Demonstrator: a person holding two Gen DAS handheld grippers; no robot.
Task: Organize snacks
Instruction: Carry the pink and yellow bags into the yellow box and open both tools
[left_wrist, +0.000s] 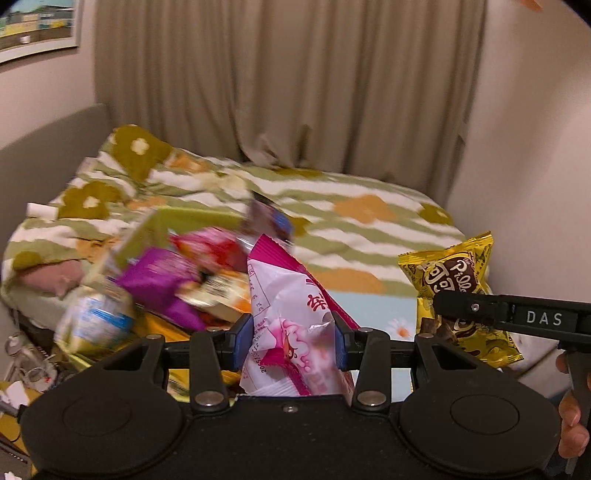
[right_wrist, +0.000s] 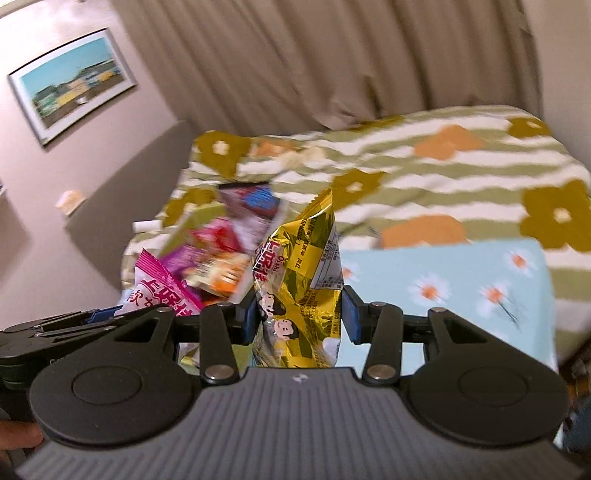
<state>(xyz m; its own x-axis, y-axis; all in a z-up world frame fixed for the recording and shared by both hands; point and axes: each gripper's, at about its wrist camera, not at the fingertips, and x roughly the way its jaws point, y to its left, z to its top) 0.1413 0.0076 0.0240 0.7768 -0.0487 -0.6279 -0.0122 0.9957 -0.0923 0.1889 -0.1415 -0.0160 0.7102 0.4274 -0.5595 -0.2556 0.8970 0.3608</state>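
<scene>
pink snack bag (left_wrist: 295, 317) upright, gold bag (right_wrist: 299, 295) upright

Snack pile (left_wrist: 177, 280) motion-blurred, labels unreadable; pink packet (left_wrist: 295, 332) bottom hidden behind gripper body.

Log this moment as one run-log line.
left hand-held gripper: shut on pink snack bag | right hand-held gripper: shut on yellow snack bag | both bags above bed | snack pile left

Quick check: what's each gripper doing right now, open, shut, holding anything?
Left gripper: shut on the pink packet.
Right gripper: shut on the gold packet.
</scene>
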